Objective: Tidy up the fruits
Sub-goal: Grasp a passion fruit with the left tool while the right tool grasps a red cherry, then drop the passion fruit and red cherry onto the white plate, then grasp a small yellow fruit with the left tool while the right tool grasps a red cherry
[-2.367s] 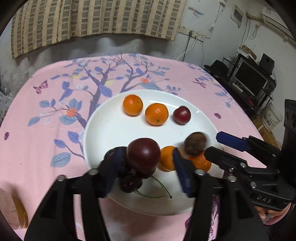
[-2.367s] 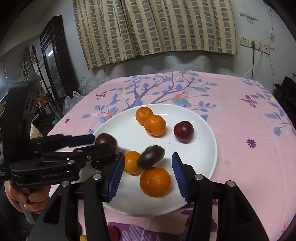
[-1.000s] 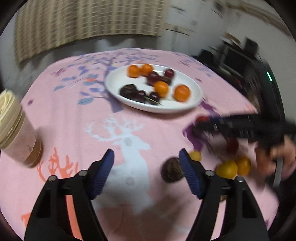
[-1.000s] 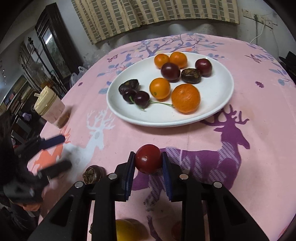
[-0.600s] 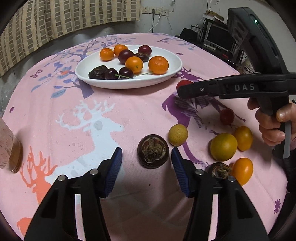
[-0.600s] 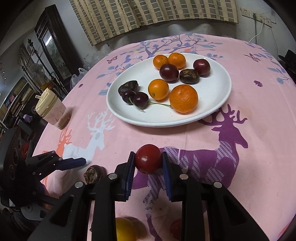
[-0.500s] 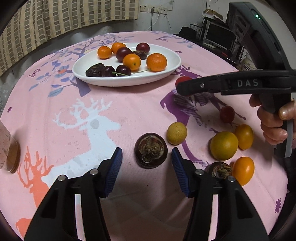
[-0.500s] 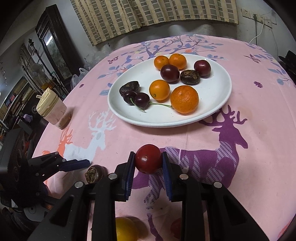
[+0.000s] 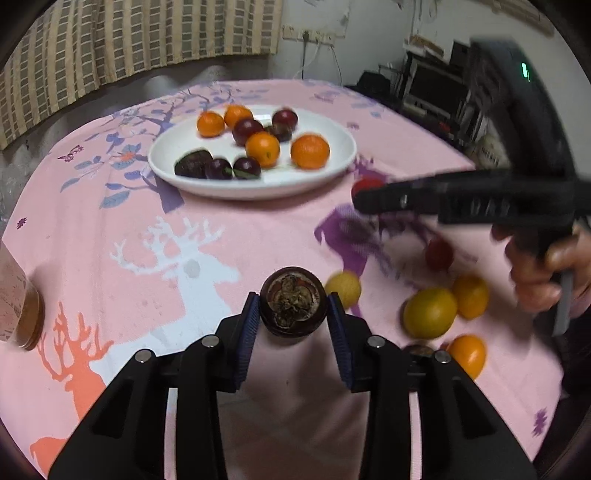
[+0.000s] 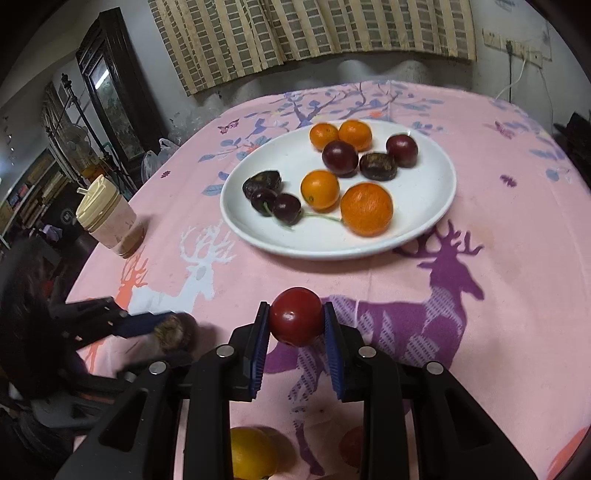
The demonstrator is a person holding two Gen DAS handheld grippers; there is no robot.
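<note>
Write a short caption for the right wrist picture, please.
Right gripper clamps a red fruit short of the white plate of fruit.

Glossy white plate (image 10: 432, 206), matt printed cloth tablecloth (image 10: 517, 258).

- A pink tablecloth (image 10: 517, 258) printed with deer and blossom branches covers the worktop.
- A lidded drink cup (image 10: 109, 218) stands near the cloth's left edge.
- Striped curtain (image 10: 314, 33) hangs behind.
- Dark wooden cabinet (image 10: 114, 92) at left.
- Monitors (image 9: 432, 88) beyond the worktop.
</note>
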